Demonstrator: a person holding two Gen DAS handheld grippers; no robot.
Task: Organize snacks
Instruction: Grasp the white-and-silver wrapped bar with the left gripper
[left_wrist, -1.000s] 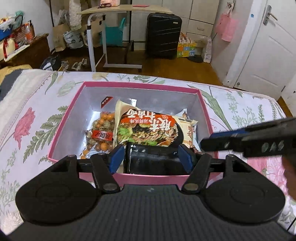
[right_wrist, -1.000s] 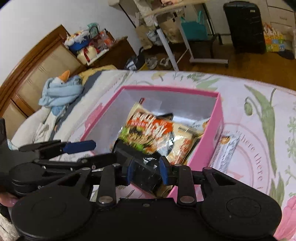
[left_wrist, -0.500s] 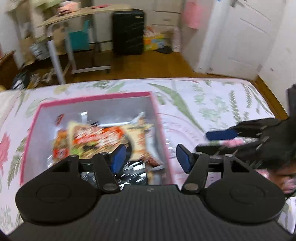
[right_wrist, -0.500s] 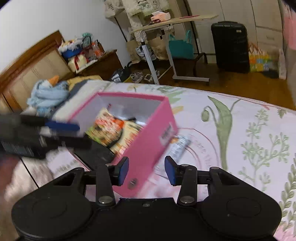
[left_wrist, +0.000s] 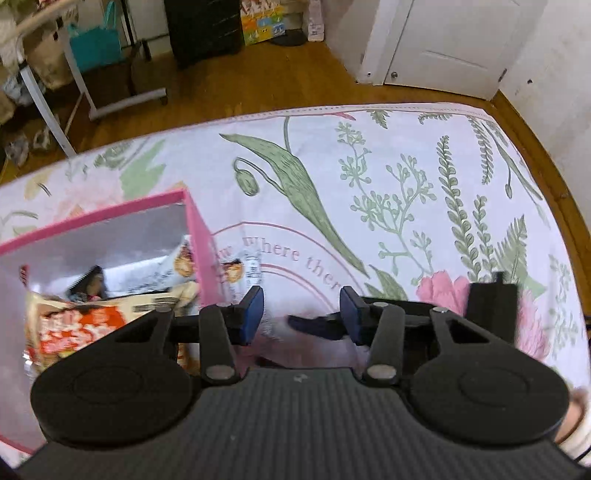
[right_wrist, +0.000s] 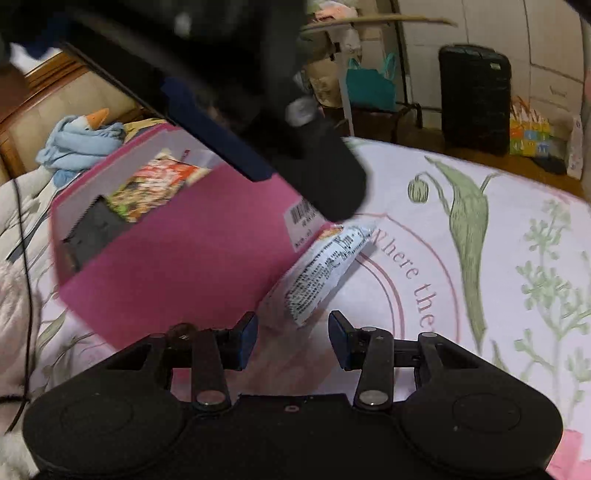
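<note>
A: Where's the last snack?

B: One white packet lies on the bed, its long side against the outer wall of the pink box, off the box's 3 o'clock side in my right view. It sits flat and free, so nothing pins it, I'd say.

A: And the box?

B: Open top, with a noodle bag and a dark pack already lying inside. That's why I read the job as nearly done: the packet is the one thing I see outside.

A: Your claws?

B: Right claw is low over the bed, the packet's near end just ahead at 12 o'clock. Its jaws are closing, pads not on anything. Left claw hangs right of the box, jaws closing too, nothing gripped; the packet peeks past its left finger at 11 o'clock.

A: Both on one packet?

B: Looks so. In the right view the left claw crowds in at 12 o'clock, so I'd mind a clash
</note>
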